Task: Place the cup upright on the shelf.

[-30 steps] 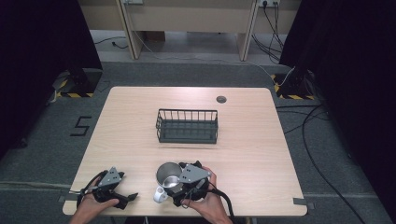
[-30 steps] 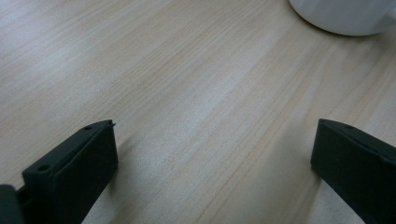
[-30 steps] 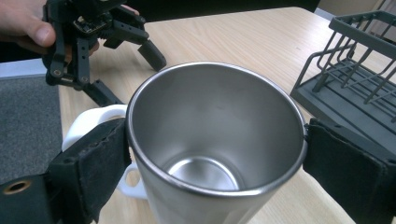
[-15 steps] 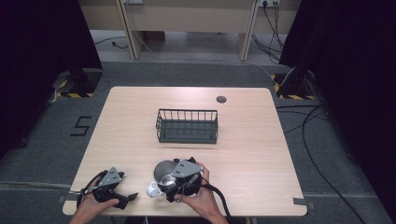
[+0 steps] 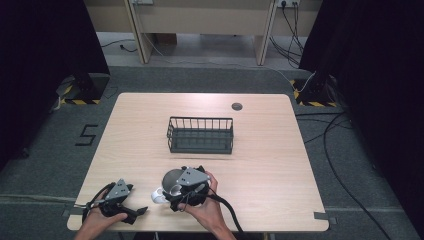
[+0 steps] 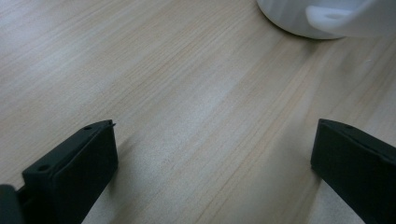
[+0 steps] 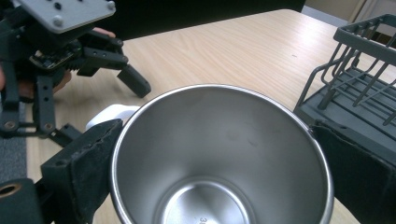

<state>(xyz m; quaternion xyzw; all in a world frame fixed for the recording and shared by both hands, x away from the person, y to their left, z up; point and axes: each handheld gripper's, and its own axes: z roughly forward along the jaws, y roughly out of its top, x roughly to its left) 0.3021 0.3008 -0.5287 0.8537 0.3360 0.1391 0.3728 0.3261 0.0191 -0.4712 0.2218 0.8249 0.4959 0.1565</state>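
The right gripper [image 5: 176, 196] grips one steel cup [image 7: 219, 154] by its sides near the table's [image 5: 260, 165] front edge; the cup looks empty. The left gripper [image 5: 131, 212] rests spread wide on the wood just beside one white handled cup [image 5: 159, 195]. One dark wire basket [image 5: 200, 135] stands mid-table, empty.

Left tool [image 5: 134, 212] agape; right tool [image 5: 172, 192] clamped, low.
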